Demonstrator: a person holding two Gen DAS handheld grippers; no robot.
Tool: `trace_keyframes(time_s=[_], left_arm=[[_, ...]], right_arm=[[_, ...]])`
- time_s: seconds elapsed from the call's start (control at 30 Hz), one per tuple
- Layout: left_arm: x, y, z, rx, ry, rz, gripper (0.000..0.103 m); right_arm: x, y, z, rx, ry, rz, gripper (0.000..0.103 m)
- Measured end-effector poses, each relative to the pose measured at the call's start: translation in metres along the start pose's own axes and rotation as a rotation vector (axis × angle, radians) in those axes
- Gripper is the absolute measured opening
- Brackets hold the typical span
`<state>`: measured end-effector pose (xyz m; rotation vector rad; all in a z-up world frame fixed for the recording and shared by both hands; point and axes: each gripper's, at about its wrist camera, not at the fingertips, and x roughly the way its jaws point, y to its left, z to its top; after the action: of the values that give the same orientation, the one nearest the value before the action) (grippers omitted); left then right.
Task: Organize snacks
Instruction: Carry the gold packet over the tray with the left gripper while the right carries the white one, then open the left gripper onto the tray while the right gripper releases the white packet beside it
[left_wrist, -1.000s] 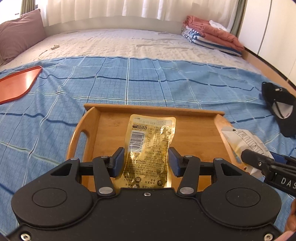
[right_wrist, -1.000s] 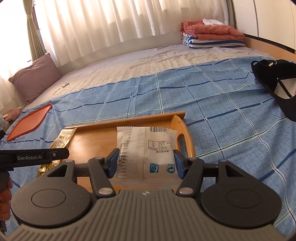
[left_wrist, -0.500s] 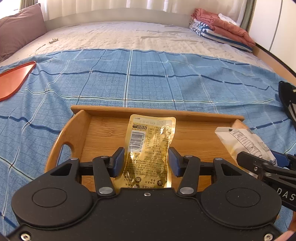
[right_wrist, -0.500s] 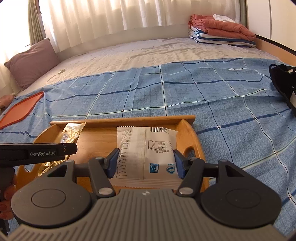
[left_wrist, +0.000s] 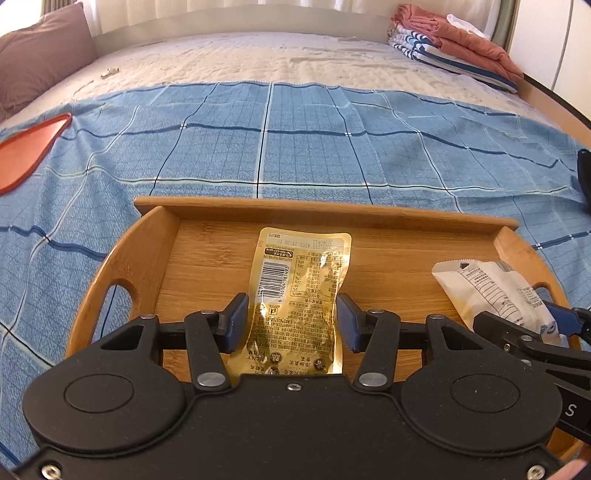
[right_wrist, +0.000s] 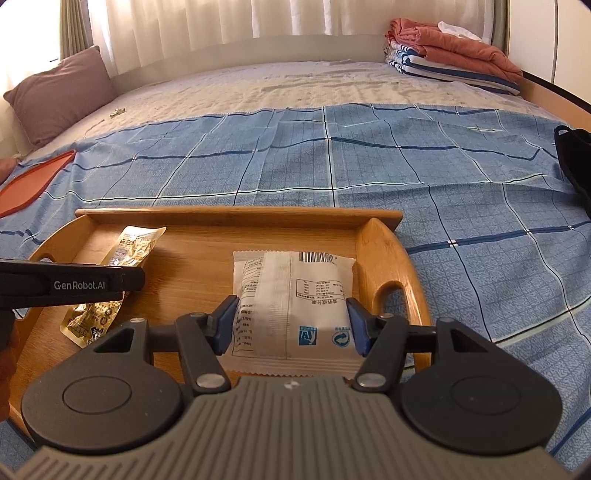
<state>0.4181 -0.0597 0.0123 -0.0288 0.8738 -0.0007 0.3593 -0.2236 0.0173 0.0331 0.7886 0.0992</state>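
My left gripper (left_wrist: 291, 319) pinches the gold pouch (left_wrist: 301, 295) partway closed, its free end jutting beyond the fingers over the wooden tray (left_wrist: 325, 212); my right gripper (right_wrist: 291, 325) likewise clamps the white packet (right_wrist: 291, 299), presumably for side-by-side placement.

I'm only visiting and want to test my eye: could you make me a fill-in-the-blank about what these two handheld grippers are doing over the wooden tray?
1. The left gripper is shut on a shiny ____-coloured snack pouch.
2. The right gripper is shut on a flat ____ snack packet with blue symbols.
3. Both snacks are over the handled bamboo ____.
4. That stands on a ____-checked bed cover.

Missing words: gold; white; tray; blue
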Motion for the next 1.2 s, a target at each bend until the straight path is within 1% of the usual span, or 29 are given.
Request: trace_keyframes(time_s=[0.17,0.27,0.37,0.4,0.5,0.57,0.67,0.83,0.93,1.2], left_arm=[[0.001,-0.003,0.000,0.023,-0.005,0.004,0.051],[0.001,-0.004,0.000,0.024,-0.005,0.001,0.053],[0.001,-0.004,-0.001,0.027,-0.004,-0.004,0.057],[0.001,-0.004,-0.001,0.028,-0.002,-0.001,0.058],[0.000,-0.004,-0.001,0.039,-0.004,0.001,0.070],[-0.004,-0.004,-0.001,0.044,-0.019,0.020,0.081],[-0.011,-0.005,0.000,0.057,-0.031,0.025,0.089],[-0.028,-0.005,0.000,0.096,-0.046,0.030,0.095],[-0.041,-0.005,0.000,0.114,-0.044,0.034,0.095],[-0.091,0.001,-0.002,0.139,-0.083,0.023,0.100]], right_arm=[[0.002,0.002,-0.002,-0.013,0.000,0.000,0.065],[0.003,0.001,-0.003,-0.006,-0.002,0.006,0.069],[0.002,0.000,-0.002,0.001,-0.008,0.005,0.078],[0.002,-0.001,-0.002,0.002,-0.008,0.006,0.079],[0.000,-0.001,-0.002,0.003,-0.011,0.009,0.081],[-0.003,0.000,-0.001,0.005,-0.016,0.012,0.083],[-0.007,0.002,0.000,0.006,-0.025,0.018,0.088],[-0.018,0.010,0.000,-0.014,-0.028,0.022,0.090],[-0.028,0.013,0.000,-0.025,-0.023,0.023,0.090],[-0.073,0.019,0.008,-0.028,-0.063,0.032,0.095]])
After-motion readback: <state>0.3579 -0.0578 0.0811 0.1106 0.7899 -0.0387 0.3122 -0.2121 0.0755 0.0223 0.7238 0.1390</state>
